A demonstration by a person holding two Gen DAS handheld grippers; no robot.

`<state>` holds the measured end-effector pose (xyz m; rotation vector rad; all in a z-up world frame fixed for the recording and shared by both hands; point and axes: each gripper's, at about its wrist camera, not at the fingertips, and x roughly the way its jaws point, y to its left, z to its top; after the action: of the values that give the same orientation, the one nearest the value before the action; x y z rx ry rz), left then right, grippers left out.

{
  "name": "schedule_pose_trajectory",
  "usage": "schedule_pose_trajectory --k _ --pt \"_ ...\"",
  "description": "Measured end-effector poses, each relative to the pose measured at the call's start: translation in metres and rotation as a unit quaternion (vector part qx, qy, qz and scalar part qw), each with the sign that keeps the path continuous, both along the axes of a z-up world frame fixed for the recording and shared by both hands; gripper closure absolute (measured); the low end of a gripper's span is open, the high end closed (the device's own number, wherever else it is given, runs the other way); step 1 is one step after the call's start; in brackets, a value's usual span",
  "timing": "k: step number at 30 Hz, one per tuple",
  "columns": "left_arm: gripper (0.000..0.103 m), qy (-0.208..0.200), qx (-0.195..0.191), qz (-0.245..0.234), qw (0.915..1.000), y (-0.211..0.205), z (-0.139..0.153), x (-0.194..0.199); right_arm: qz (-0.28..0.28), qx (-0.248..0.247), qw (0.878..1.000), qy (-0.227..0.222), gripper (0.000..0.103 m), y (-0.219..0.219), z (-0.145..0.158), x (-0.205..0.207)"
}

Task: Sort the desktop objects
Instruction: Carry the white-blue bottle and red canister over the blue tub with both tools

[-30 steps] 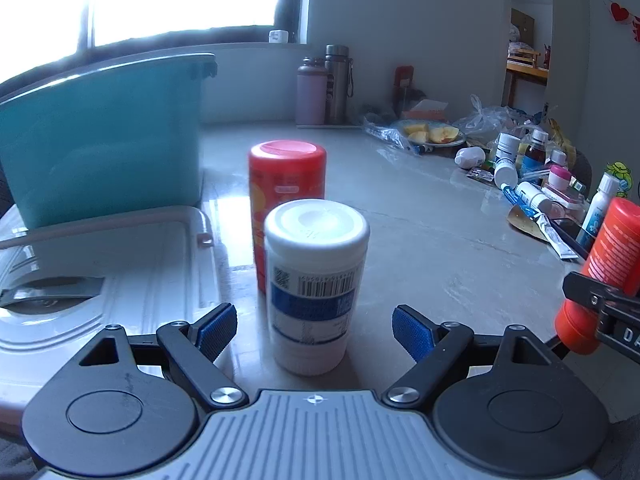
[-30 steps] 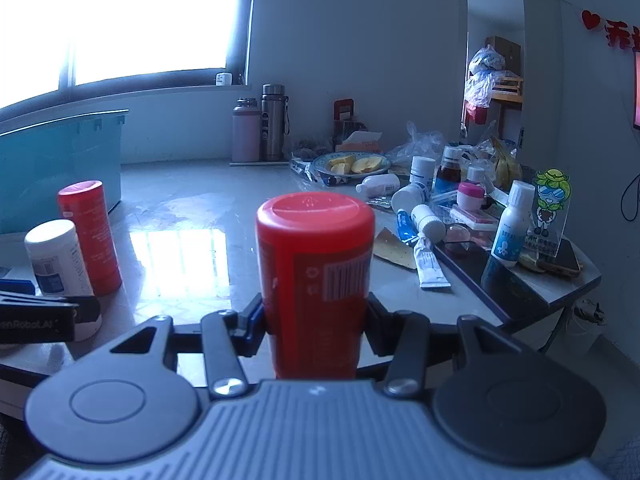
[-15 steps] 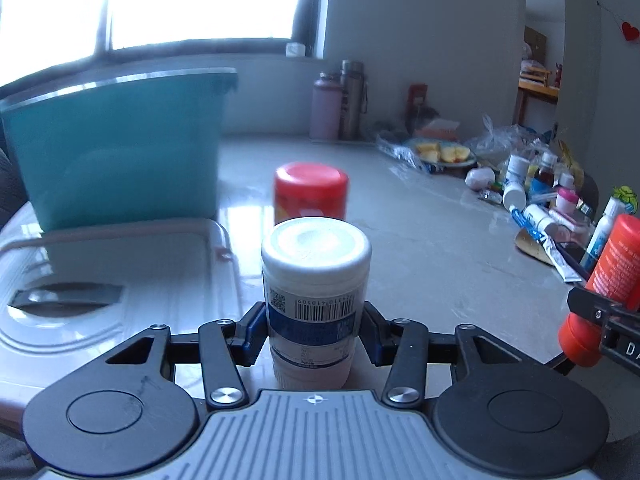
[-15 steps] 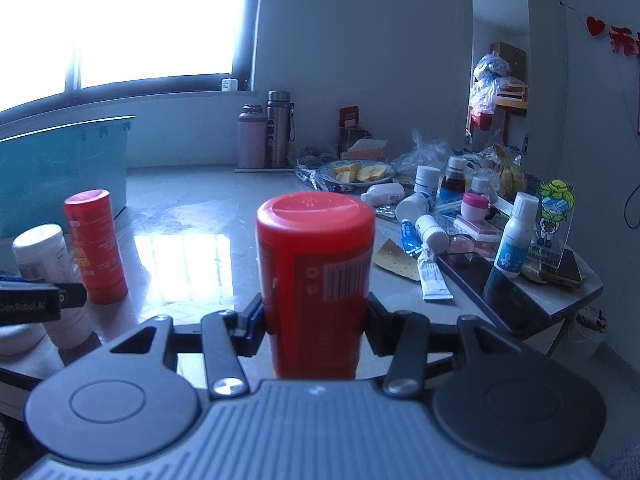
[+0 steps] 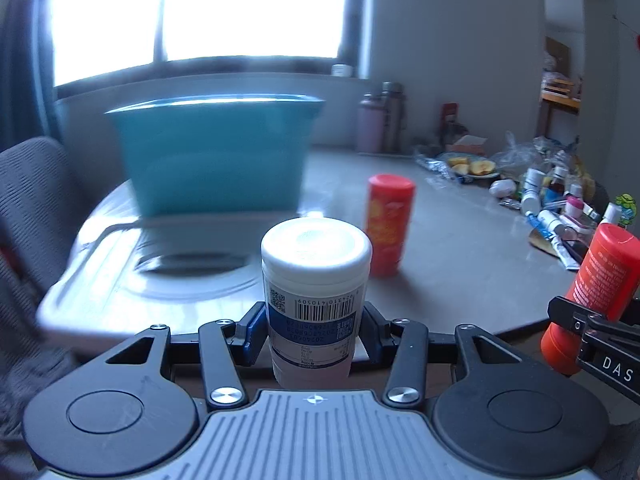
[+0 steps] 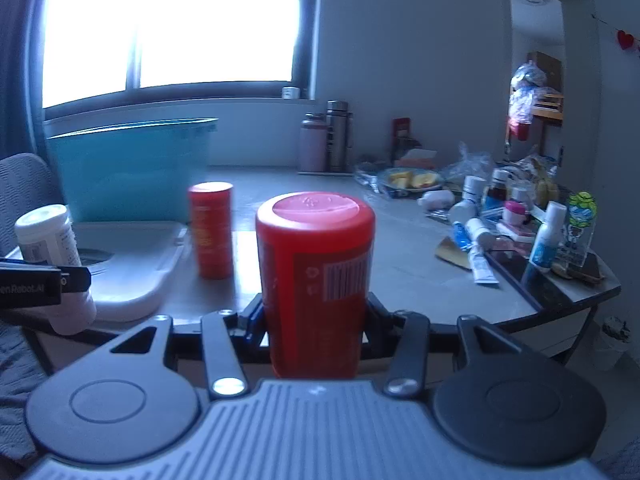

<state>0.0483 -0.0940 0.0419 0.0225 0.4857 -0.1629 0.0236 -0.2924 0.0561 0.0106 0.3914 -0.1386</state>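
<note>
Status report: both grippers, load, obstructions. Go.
Left gripper shut on white plastic bottle. Right gripper shut on red cylindrical canister. Second red canister standing on table, apart.

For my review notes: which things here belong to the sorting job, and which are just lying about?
In the job:
- white bottle, clamped in the left claw
- red canister, clamped in the right claw
- second red canister, standing on the table
- teal bin

Lying about:
- two flasks
- fruit plate

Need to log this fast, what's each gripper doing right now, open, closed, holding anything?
Left gripper: closed on the white bottle, held upright.
Right gripper: closed on a red canister, held upright.
</note>
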Motion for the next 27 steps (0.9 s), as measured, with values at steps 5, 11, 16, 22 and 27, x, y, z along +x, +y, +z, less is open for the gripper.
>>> schedule_pose_trajectory --k 5,11,16,22,27 --pt "0.054 0.002 0.005 0.034 0.9994 0.047 0.007 -0.03 0.037 0.008 0.999 0.002 0.054 0.039 0.005 -0.013" --pt "0.054 0.001 0.008 0.078 0.9969 0.103 0.021 -0.05 0.08 0.015 0.997 0.0 0.054 0.082 0.014 -0.017" --pt "0.054 -0.005 0.009 0.107 0.9942 0.139 0.037 -0.055 0.11 0.016 0.994 -0.011 0.054 0.11 0.026 -0.013" --pt "0.054 -0.017 0.01 0.124 0.9921 0.161 0.062 -0.042 0.128 0.015 0.991 -0.024 0.054 0.131 0.045 0.004" --pt "0.054 -0.025 0.01 0.127 0.9915 0.166 0.081 -0.017 0.136 0.009 0.99 -0.033 0.054 0.136 0.059 0.028"
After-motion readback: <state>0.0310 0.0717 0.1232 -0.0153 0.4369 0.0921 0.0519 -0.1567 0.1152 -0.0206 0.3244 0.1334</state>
